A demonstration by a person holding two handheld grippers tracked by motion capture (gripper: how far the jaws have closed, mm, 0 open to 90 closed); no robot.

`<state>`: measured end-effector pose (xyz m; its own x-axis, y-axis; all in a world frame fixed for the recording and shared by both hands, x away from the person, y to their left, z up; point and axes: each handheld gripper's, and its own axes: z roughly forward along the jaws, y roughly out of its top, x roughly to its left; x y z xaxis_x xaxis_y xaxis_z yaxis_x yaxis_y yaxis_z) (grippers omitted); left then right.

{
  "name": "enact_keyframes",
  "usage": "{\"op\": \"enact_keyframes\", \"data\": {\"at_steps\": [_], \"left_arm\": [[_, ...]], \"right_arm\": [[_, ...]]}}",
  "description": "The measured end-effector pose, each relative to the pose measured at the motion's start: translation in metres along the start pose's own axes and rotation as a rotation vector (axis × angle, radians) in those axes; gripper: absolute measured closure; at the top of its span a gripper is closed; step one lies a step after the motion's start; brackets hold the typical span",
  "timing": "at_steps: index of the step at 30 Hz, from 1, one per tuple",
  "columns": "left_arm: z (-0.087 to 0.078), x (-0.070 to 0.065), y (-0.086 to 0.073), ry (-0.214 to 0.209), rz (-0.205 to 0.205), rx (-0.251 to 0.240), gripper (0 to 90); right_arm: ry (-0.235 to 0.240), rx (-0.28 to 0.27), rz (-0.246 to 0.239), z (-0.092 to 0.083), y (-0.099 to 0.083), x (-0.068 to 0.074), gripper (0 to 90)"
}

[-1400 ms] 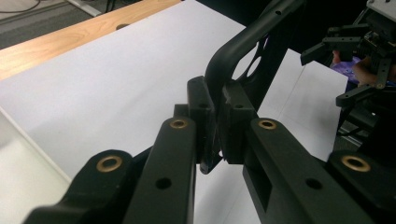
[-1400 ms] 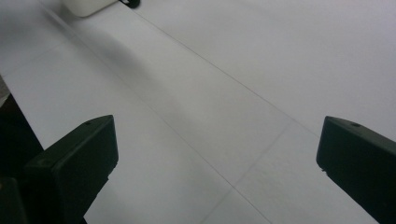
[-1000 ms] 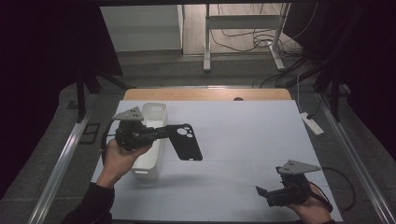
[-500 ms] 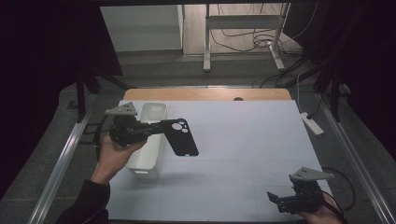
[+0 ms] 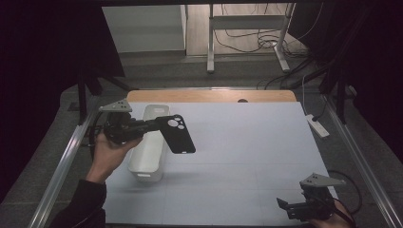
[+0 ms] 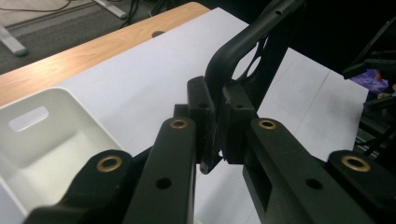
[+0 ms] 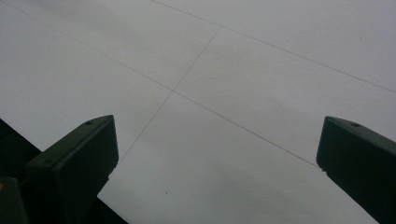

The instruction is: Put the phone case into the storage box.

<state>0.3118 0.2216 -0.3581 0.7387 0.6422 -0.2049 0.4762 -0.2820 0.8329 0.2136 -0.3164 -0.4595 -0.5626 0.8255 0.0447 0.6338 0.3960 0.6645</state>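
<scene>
High view shows my left gripper [image 5: 159, 124] at the left of the frame with its fingers clamped on the edge of a black phone case [image 5: 179, 134], which hangs in the air over the right rim of the white bin [image 5: 148, 164]. Left gripper view confirms it: the fingers [image 6: 201, 122] pinch the case [image 6: 261, 51] at its lower rim, with the camera cutout up and away from me, and the bin [image 6: 46, 140] open and empty at lower left.

My read of the progress: the case is picked up and carried, and if the bin is where it goes (I'd guess so, it is the one container around), the drop is what's left. It needs to come a bit further left in the frame to sit squarely over the opening, then release.

My right gripper [image 5: 285, 206] idles at the lower right corner, low over the tabletop [image 5: 256, 142], fingers [image 7: 74, 161] wide apart with nothing between them.

Around: a white remote-like thing [image 5: 317, 126] near the right edge of the tabletop, and cables on the floor beyond, well apart from the work. Nothing blocks the way to the bin.
</scene>
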Motion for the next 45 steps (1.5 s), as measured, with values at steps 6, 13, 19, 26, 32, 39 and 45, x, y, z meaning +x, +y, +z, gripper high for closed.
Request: {"op": "enact_keyframes", "data": {"at_steps": [6, 13, 19, 26, 32, 39, 45], "left_arm": [[-0.005, 0.003, 0.002, 0.019, 0.008, 0.009, 84.6], [-0.018, 0.009, 0.006, 0.054, 0.013, 0.016, 84.6], [-0.028, 0.015, 0.006, 0.08, 0.009, 0.024, 84.6], [-0.042, 0.022, 0.005, 0.11, 0.002, 0.023, 84.6], [-0.051, 0.031, 0.002, 0.148, -0.002, 0.031, 84.6], [-0.057, 0.041, -0.006, 0.176, -0.015, 0.039, 84.6], [-0.057, 0.048, -0.009, 0.193, -0.02, 0.043, 84.6]], "right_arm": [[0.013, -0.01, 0.009, 0.0, 0.0, 0.0, 0.0], [0.018, -0.007, 0.011, 0.001, 0.0, 0.0, 0.0], [0.019, -0.007, 0.015, 0.0, 0.0, 0.0, 0.0], [0.02, -0.004, 0.011, 0.001, 0.001, 0.0, 0.0], [0.021, -0.002, 0.011, 0.001, 0.001, 0.0, 0.0], [0.025, -0.008, 0.017, 0.0, 0.0, 0.0, 0.0], [0.026, -0.006, 0.017, 0.0, 0.0, 0.0, 0.0]]}}
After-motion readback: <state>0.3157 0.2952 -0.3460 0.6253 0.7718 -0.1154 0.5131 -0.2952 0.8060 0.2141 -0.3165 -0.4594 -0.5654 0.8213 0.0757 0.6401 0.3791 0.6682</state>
